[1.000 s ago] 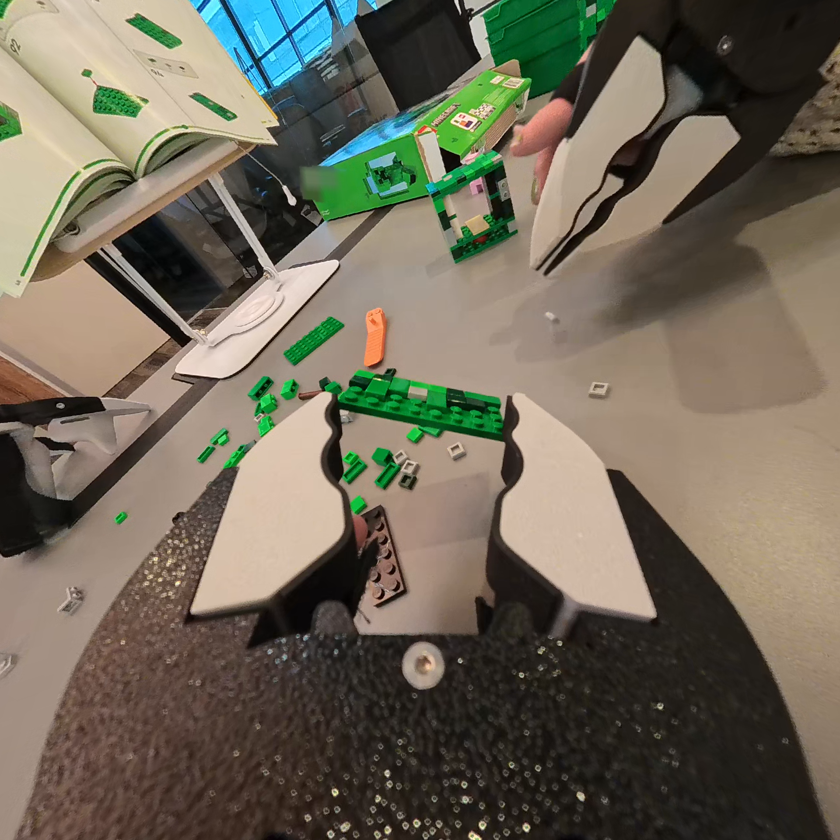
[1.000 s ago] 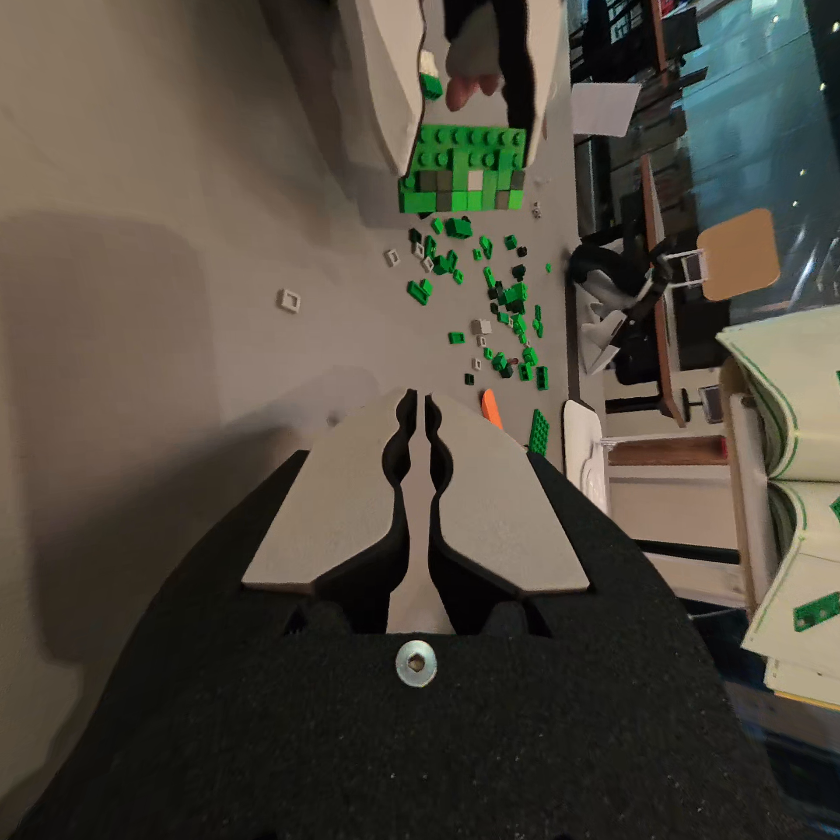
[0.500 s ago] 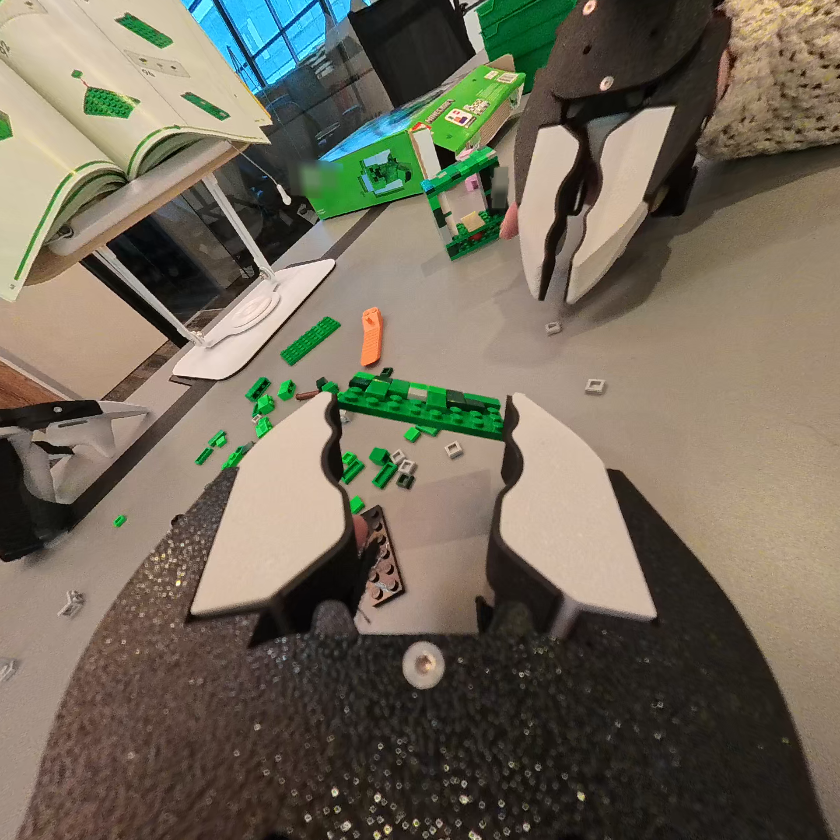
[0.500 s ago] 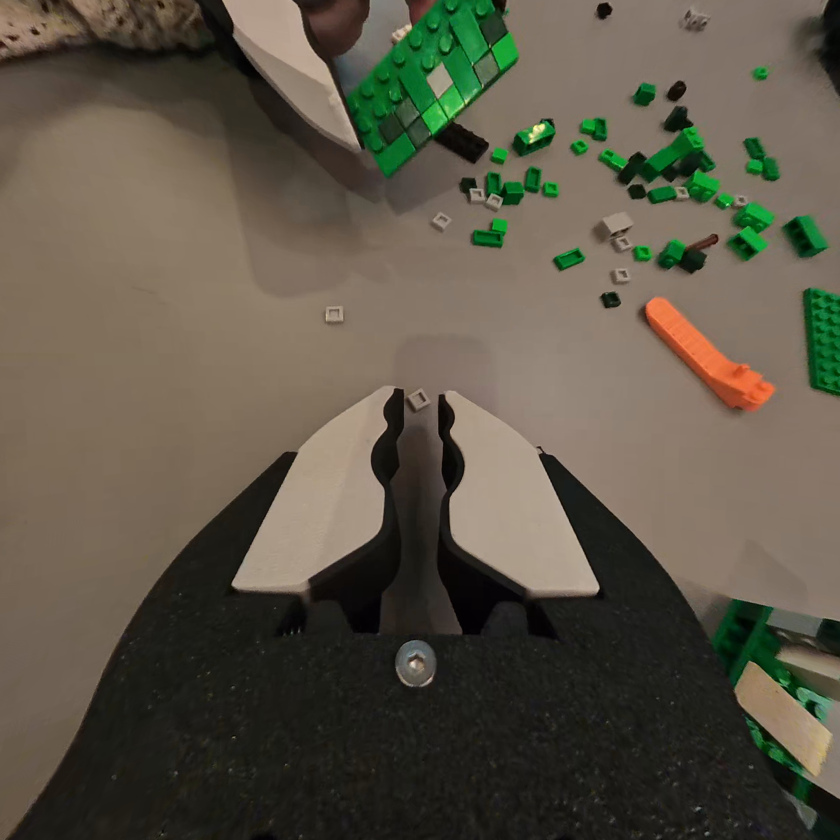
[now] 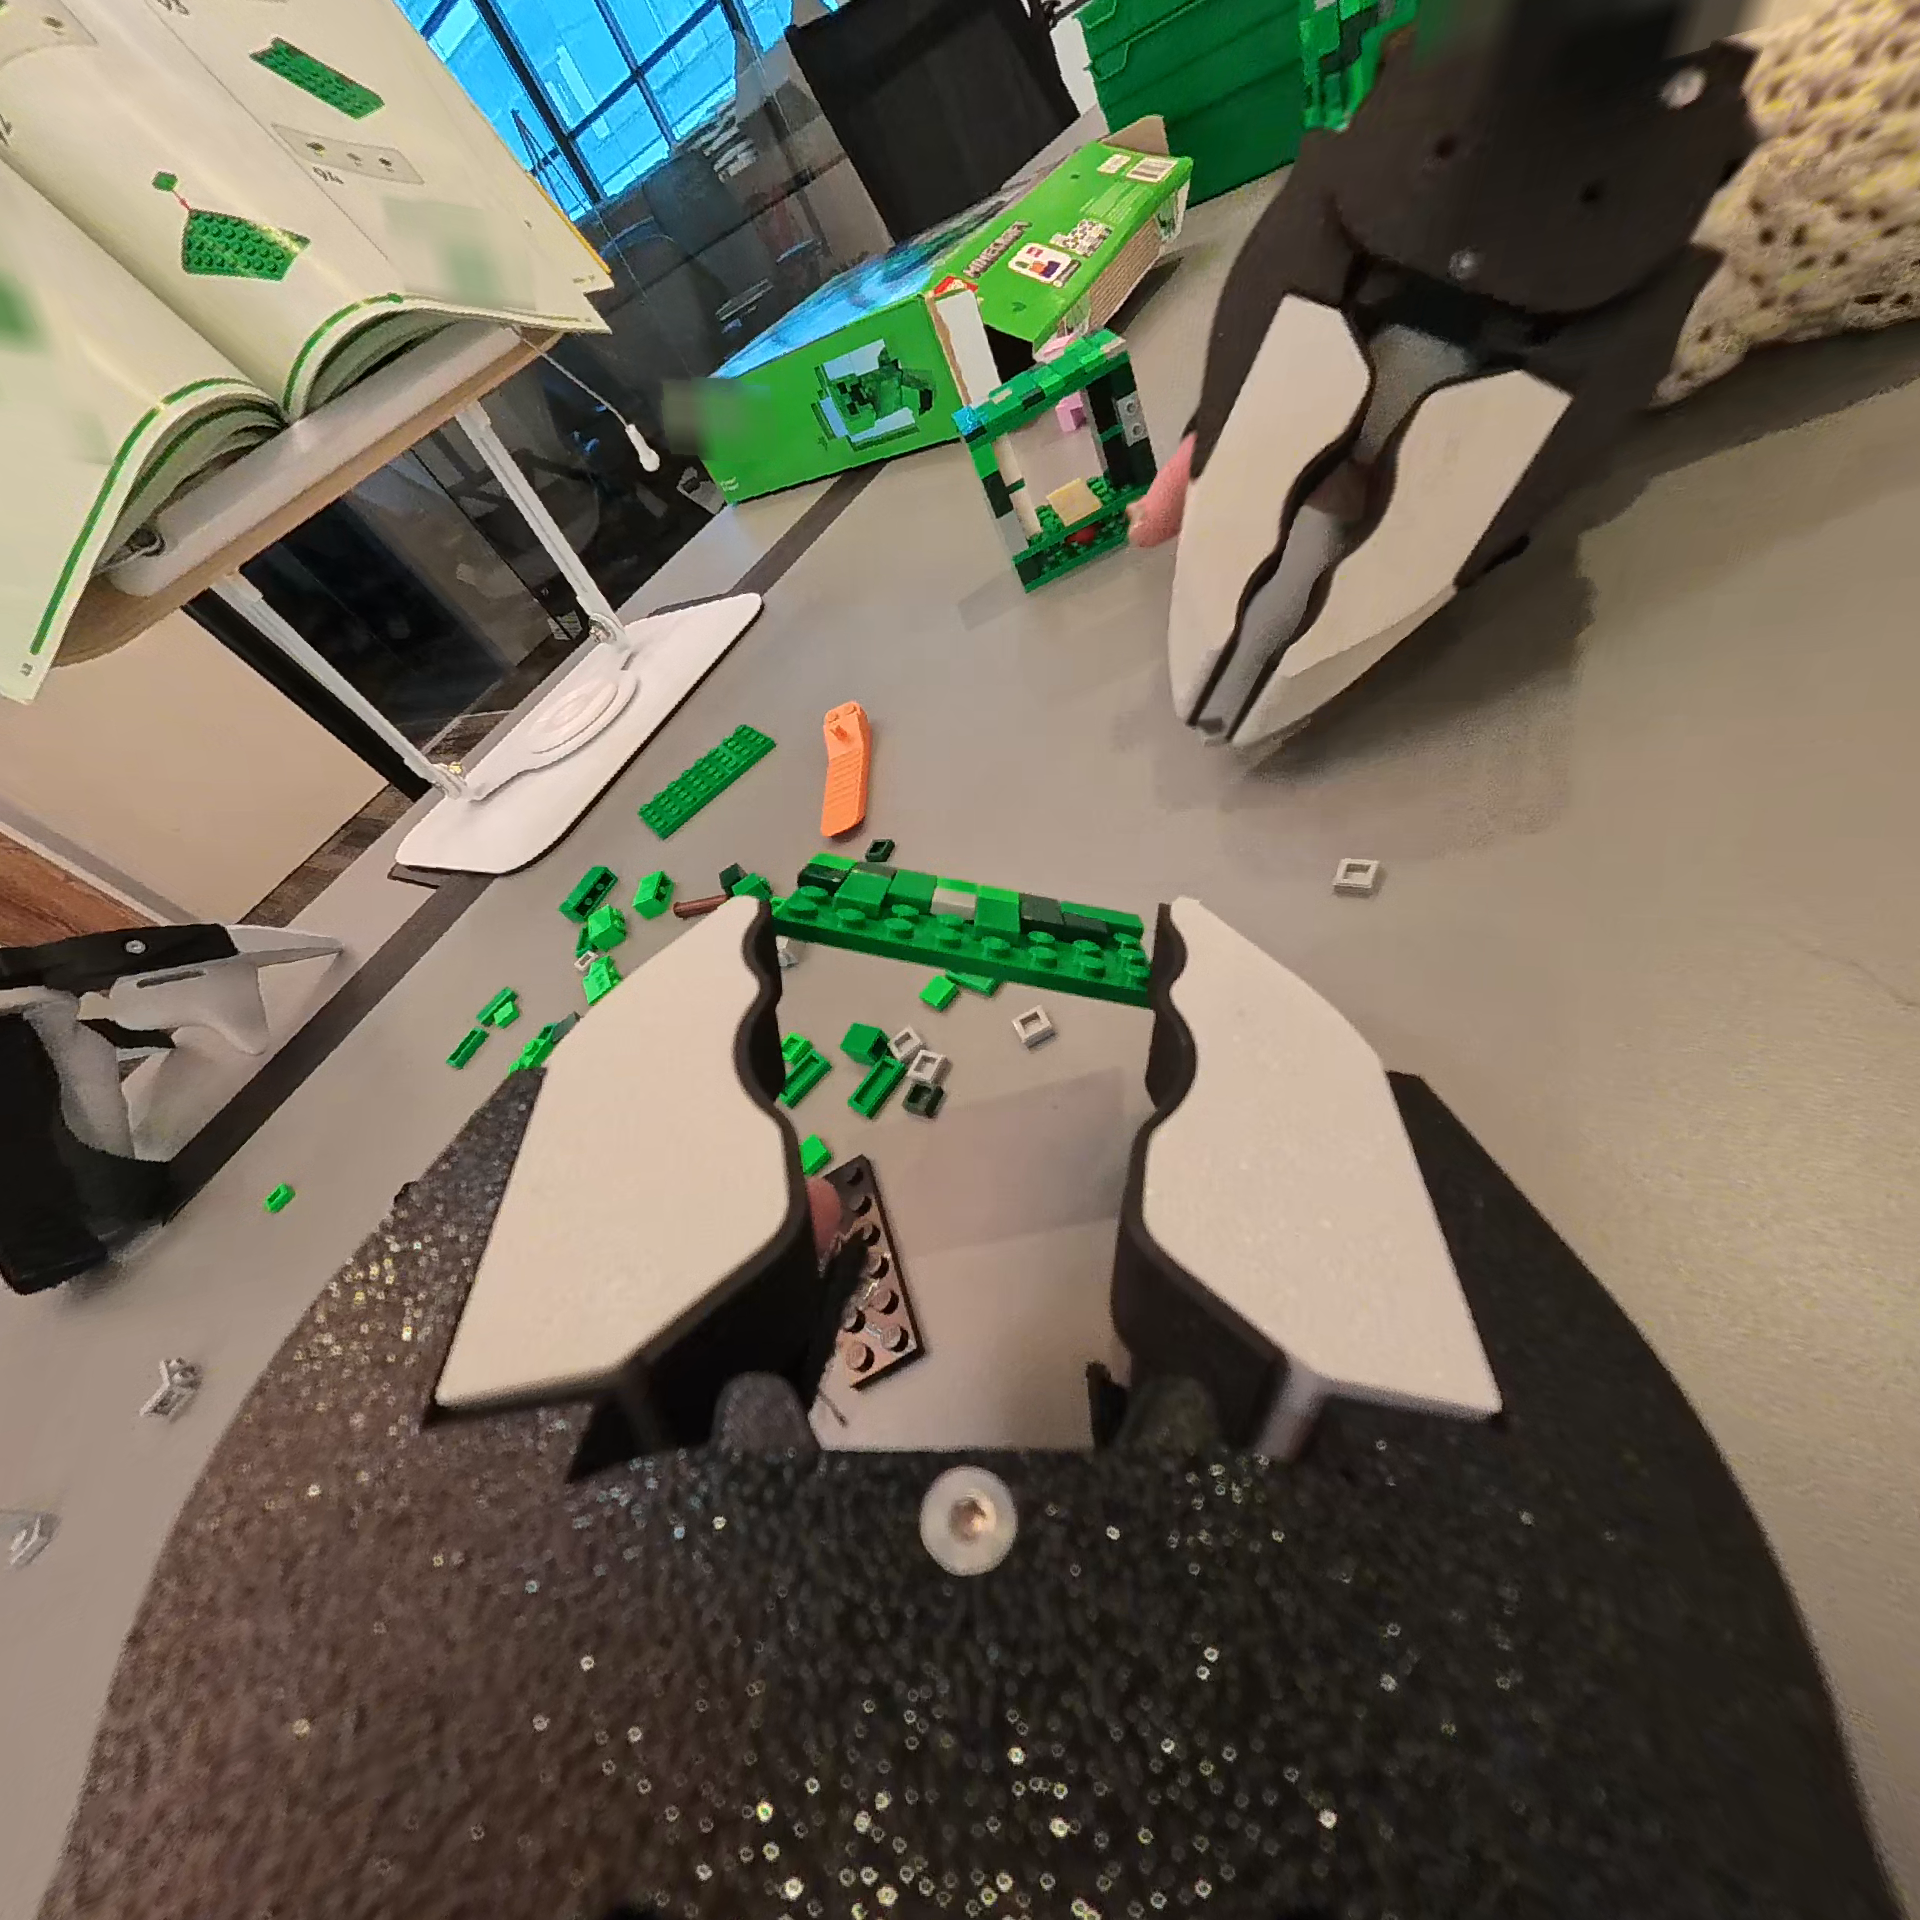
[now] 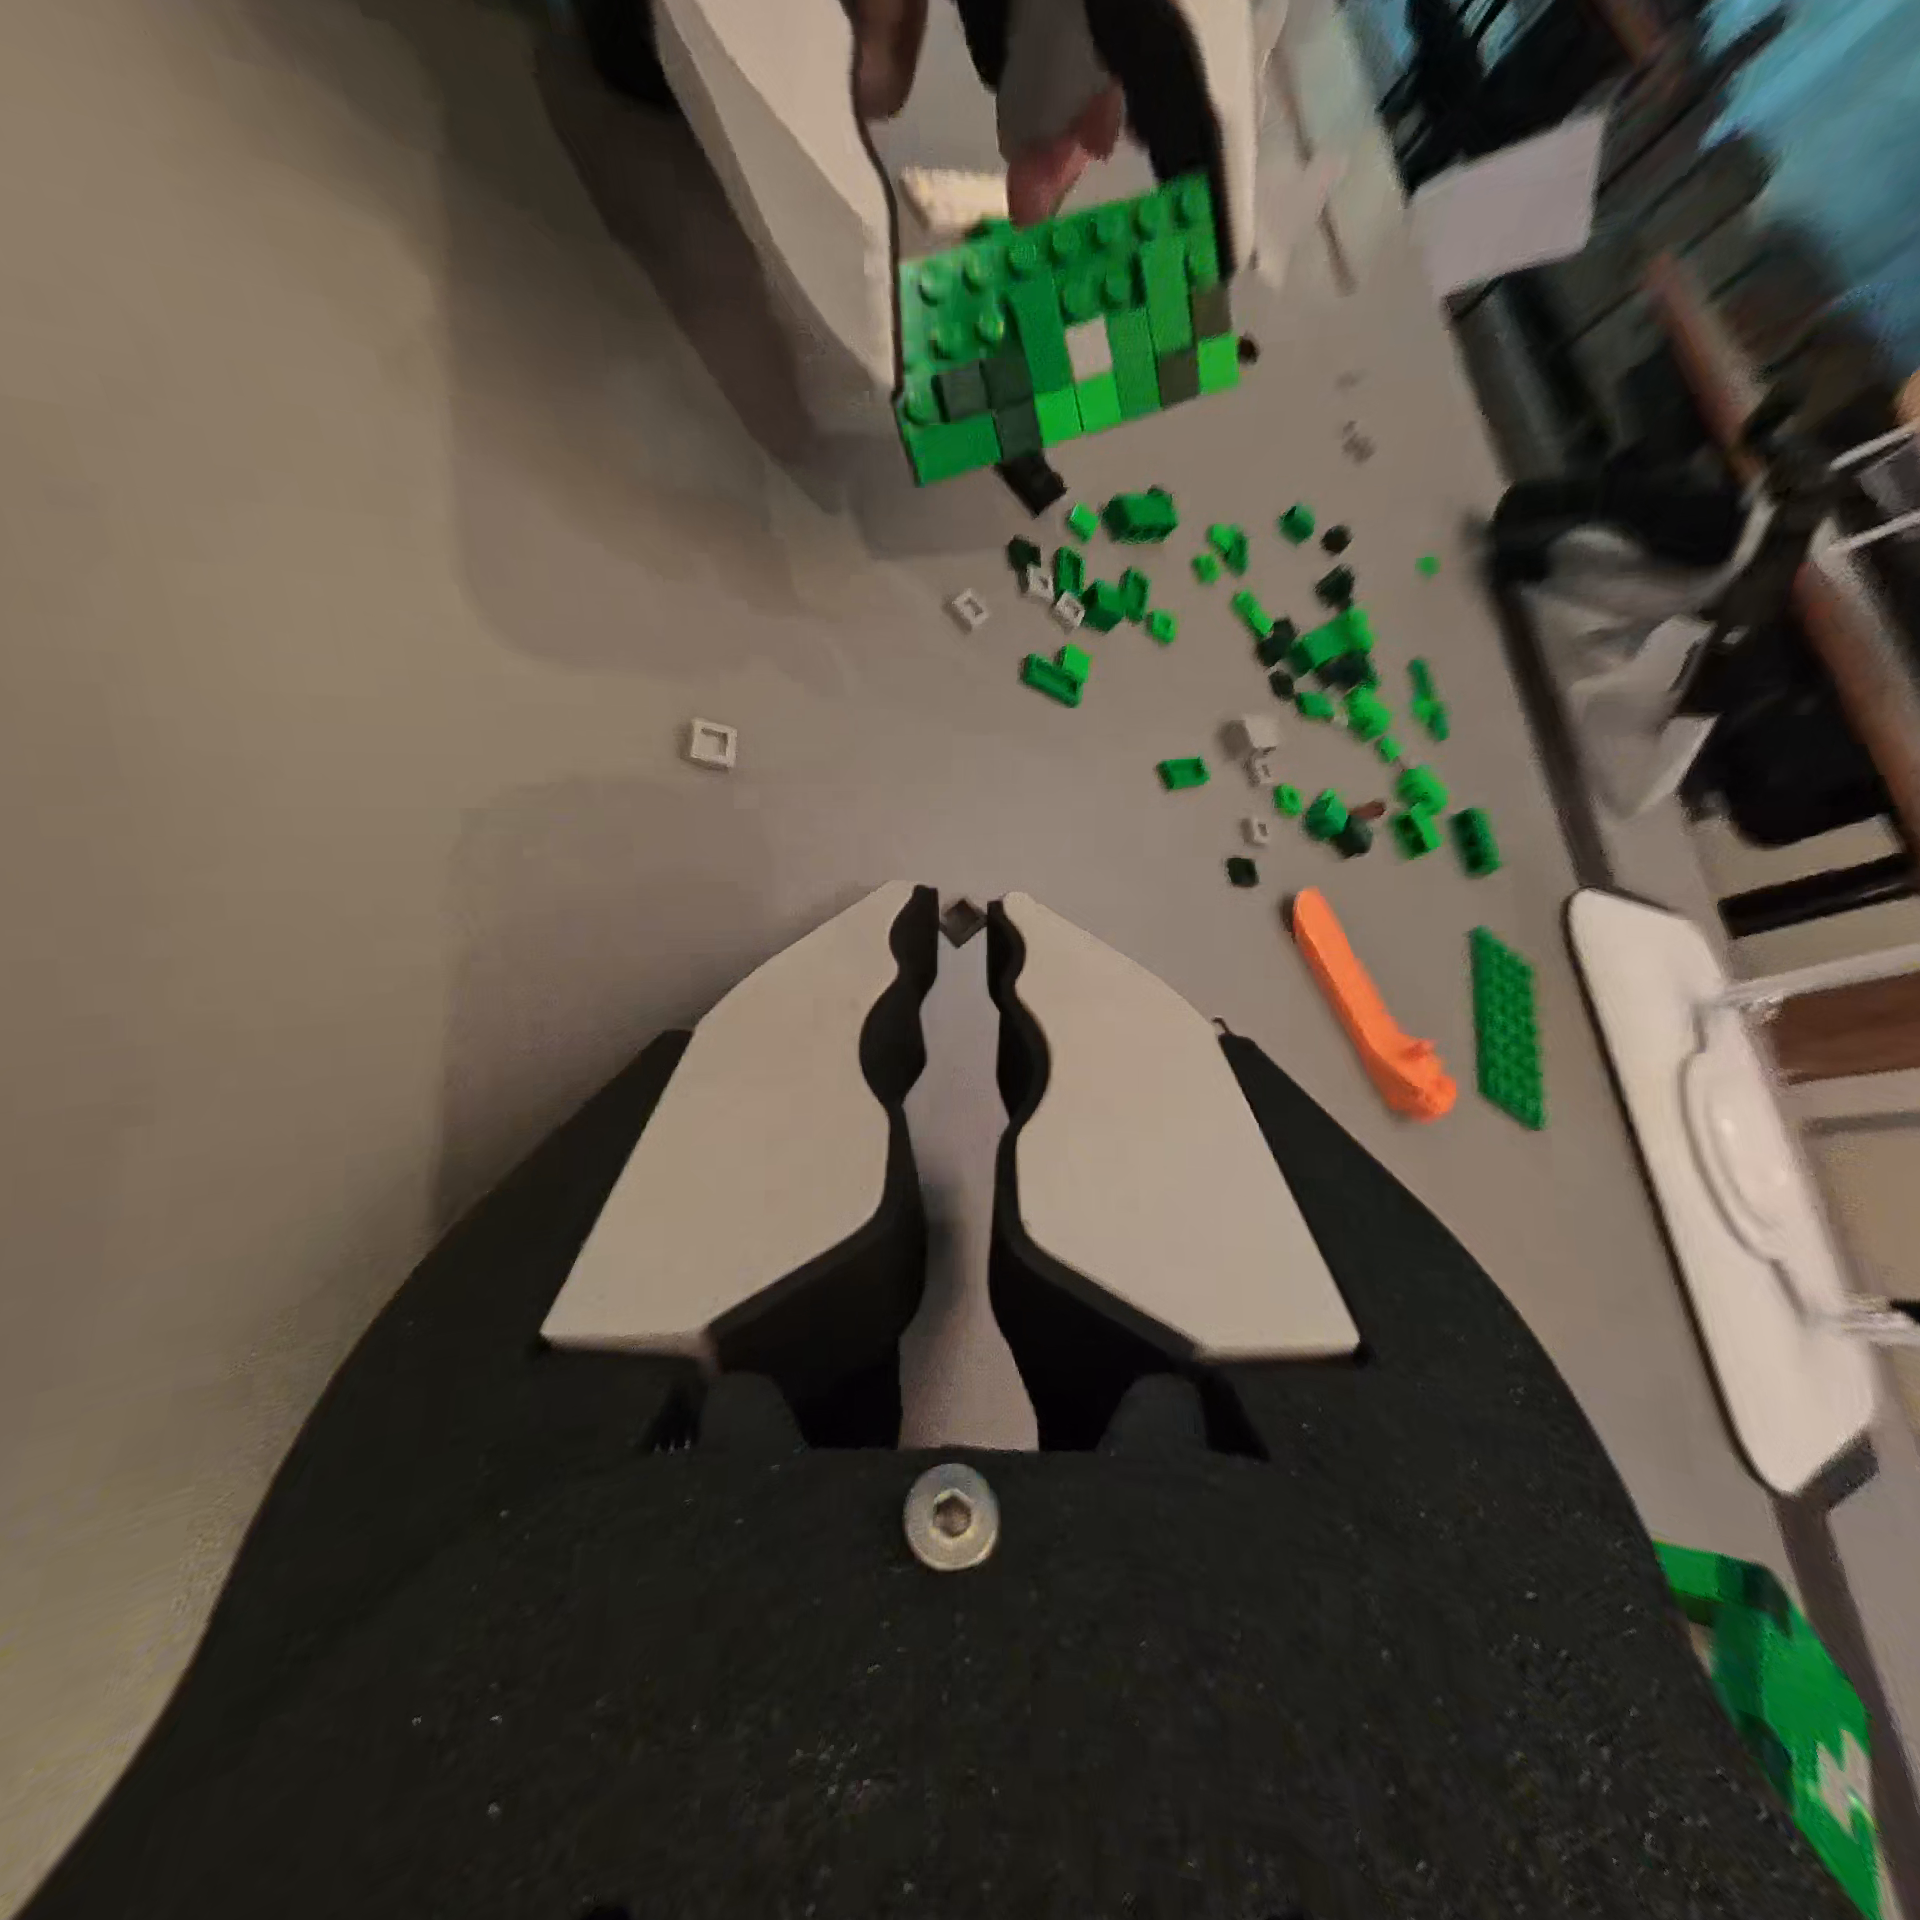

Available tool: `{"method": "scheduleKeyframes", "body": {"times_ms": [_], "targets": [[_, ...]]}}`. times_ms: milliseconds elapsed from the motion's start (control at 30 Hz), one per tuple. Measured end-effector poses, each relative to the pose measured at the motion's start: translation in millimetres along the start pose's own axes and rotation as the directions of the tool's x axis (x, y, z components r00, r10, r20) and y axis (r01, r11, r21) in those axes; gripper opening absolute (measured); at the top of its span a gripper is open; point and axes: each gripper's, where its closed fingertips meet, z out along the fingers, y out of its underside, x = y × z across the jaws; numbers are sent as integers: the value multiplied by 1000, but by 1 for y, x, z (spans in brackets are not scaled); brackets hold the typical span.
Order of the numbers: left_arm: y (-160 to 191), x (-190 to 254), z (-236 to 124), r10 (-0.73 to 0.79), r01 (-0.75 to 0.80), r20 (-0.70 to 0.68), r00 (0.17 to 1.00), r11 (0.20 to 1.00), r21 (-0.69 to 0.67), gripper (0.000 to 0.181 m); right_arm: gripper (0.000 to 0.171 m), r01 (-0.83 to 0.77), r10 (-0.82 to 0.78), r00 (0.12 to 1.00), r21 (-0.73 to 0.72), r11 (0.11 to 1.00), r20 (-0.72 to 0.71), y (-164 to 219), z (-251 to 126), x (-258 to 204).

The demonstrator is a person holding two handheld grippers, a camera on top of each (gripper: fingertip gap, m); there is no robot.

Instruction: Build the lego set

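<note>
Grey tabletop, loose bricks scattered: your right gripper (image 6: 964,914) now pinches a small grey tile (image 6: 962,921) that lay free half a second ago.
Your left gripper (image 5: 961,961) stays spread wide, steadying the green plate assembly (image 5: 961,930) at twelve o'clock; the tile looks bound there next.

Left hand-held gripper (image 5: 961,956) spread wide, green plate assembly (image 5: 961,935) between fingertips; loose green pieces (image 5: 862,1070) on grey worktop (image 5: 1558,1039). Right hand-held gripper (image 5: 1221,717) nearly closed, tips at worktop.
</note>
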Motion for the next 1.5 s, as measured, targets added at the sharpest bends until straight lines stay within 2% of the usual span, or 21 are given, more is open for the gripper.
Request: {"method": "scheduleKeyframes", "body": {"times_ms": [167,267,400,533,767,900,1067,1233,1333,1500], "targets": [[0,1,0,6,-6,-1,1000,1000,-2,68,9,27,-22,997,63,998,-73,-8,-1,7],[0,1,0,5,-5,-1,1000,1000,-1,68,18,-7,11,999,80,997,-50,-10,-3,7],[0,1,0,7,-7,-1,1000,1000,-2,68,20,-79,81,997,113,990,-15,-12,-6,11],[0,1,0,8,-8,-2,1000,1000,0,68,20,-96,95,995,42,994,34,-4,-1,6],[1,2,0,17,-17,-4,1000,1000,-8,68,12,-256,261,953,-50,965,153,4,5,3],[2,2,0,17,-17,-3,1000,1000,-9,68,16,-416,432,854,-120,902,289,0,8,-7],[1,0,0,7,-7,1,1000,1000,-4,68,18,-470,426,776,-24,882,465,-34,-3,-30],[1,1,0,13,-13,-1,1000,1000,-6,68,21,-393,405,804,-124,911,434,-30,11,-45],[1,0,0,8,-8,0,1000,1000,-4,68,14,-376,408,819,-162,913,403,-28,15,-45],[2,1,1,21,-21,-3,1000,1000,-11,68,6,-248,319,848,-215,945,423,-27,11,-55]]}}
